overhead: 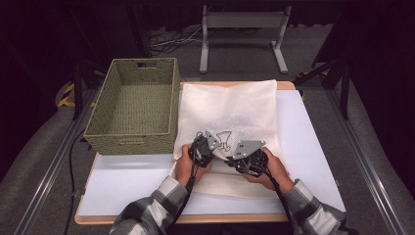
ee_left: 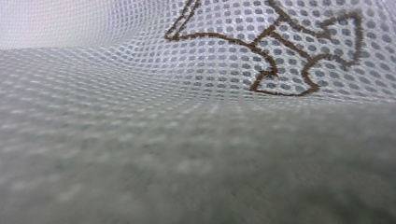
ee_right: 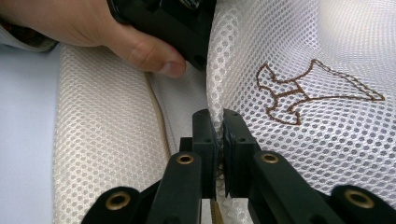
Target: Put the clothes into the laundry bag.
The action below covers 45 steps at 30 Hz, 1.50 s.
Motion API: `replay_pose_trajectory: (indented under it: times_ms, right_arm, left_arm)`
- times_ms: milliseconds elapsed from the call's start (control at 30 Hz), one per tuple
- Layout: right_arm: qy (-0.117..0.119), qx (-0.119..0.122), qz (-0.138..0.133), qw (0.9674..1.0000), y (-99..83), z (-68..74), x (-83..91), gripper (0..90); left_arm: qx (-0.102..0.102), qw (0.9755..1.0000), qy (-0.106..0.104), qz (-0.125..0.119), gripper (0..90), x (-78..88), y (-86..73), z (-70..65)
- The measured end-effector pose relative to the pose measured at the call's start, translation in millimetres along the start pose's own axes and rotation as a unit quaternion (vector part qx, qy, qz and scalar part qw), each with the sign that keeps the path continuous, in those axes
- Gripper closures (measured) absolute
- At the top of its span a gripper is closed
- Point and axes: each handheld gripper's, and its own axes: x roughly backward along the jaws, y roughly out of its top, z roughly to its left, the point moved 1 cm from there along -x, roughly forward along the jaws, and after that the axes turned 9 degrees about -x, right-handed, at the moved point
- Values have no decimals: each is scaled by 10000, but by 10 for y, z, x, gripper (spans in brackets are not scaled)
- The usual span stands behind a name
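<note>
The white mesh bag (overhead: pixel 230 110) lies flat on the table (overhead: pixel 313 161), stretching away from both tools, with the woven basket (overhead: pixel 132 105) off to the left of the left gripper (overhead: pixel 201 147). The right gripper (ee_right: pixel 218 135) has its jaws closed on a raised fold of the mesh, the netting pinched between the two black pads just ahead of the camera. The left gripper, judged from the fabric pressed right up against its lens, is likewise clamped tight on the cloth. The bag looks light, limp and thin; it will drape and sag rather than keep a shape, and the open weave should give the pads good purchase, though a small pinch could slip or snag threads. The safest hold seems to be along the near edge, both tools apart, so the cloth hangs evenly. The right gripper view reveals the brown embroidered emblem (ee_right: pixel 308 91) just to the right of its jaws and the other hand (ee_right: pixel 93 28) up ahead. The high view gives the whole layout, including the right gripper (overhead: pixel 244 159), the bag's far edge and the basket.
</note>
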Motion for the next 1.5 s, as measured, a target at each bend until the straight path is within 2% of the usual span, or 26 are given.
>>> replay_pose_trajectory:
  times_ms: [100, 300, 333, 400, 500, 600, 733, 867, 1000, 1100, 1200, 1333, 1400, 1500]
  right_arm:
    - [9, -3, 7, 10000, -1, 3, 3, 860]
    - [-32, -20, 19, 10000, -10, -5, 1, 862]
    - [-50, -32, -16, 10000, -8, -9, 11, 863]
    - [-82, -24, -52, 10000, -6, -16, 23, 864]
    - [-113, -52, -126, 9998, -2, -30, 59, 864]
    - [-102, -43, -144, 9998, -1, -36, 68, 862]
    - [-119, -36, -176, 9998, 3, -37, 84, 860]
    - [-126, -38, -240, 9996, 8, -43, 112, 856]
    - [-174, -52, -317, 9993, 14, -43, 144, 855]
    - [-237, -39, -335, 9992, 9, -35, 160, 857]
    - [-247, -69, -374, 9990, 2, -42, 185, 857]
    - [-260, -53, -390, 9989, 3, -44, 195, 858]
    - [-262, -53, -393, 9989, 4, -41, 195, 857]
    - [-242, -73, -407, 9989, 7, -49, 205, 856]
  left_arm:
    - [75, 9999, 116, -35, 900, 16, -1, 19]
    - [162, 9998, -70, -123, 900, 27, -24, 25]
    - [152, 9995, -177, -218, 900, 38, -27, 24]
    - [112, 9995, -183, -227, 900, 62, -29, 17]
    - [25, 9989, -366, -284, 884, 113, -25, 0]
    - [-33, 9985, -437, -329, 854, 179, -21, -24]
    - [-135, 9988, -402, -253, 824, 248, -32, -73]
    - [-191, 9984, -444, -289, 758, 357, -46, -107]
    - [-436, 9970, -526, -375, 704, 521, -94, -149]
    - [-462, 9961, -605, -454, 682, 637, -135, -161]
    - [-552, 9948, -674, -535, 687, 736, -177, -157]
    - [-658, 9928, -785, -625, 768, 893, -252, -142]
    - [-651, 9927, -788, -645, 785, 931, -274, -132]
    - [-581, 9930, -742, -707, 787, 1080, -385, -60]
